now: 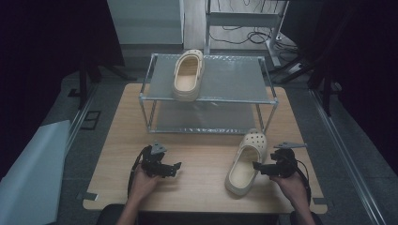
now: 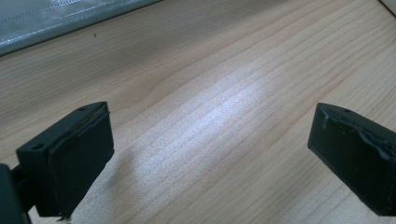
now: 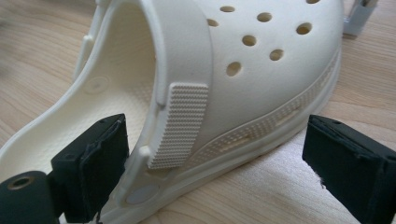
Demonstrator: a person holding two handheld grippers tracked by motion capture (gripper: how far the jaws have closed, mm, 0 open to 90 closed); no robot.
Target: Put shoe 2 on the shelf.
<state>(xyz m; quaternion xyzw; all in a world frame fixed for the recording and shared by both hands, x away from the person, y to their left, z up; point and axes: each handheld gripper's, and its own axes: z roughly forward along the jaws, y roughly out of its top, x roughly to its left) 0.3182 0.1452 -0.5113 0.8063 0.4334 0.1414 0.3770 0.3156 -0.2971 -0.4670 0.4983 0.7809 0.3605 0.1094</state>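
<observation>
a: wooden table (image 1: 202,140) from the high view, with a metal rack (image 1: 209,93) standing at its far half. where's the open room?

b: the near half is mostly bare. one cream clog (image 1: 246,161) lies right of centre, toe toward the rack; a second clog (image 1: 188,75) sits on the rack's top shelf. the left gripper (image 1: 171,168) rests over bare wood well apart from the near clog, and the right gripper (image 1: 260,168) is at that clog's right side, close to the table's near edge.

a: left gripper view?

b: fingers (image 2: 70,158) spread wide, nothing between them, only wood grain; the rack's lower shelf (image 2: 56,18) crosses the top left corner.

a: right gripper view?

b: fingers (image 3: 93,163) wide open astride the clog's (image 3: 261,70) side wall, one inside the foot opening, one outside and apart from the sole. round holes over the toe, ribbed strap folded forward.
</observation>
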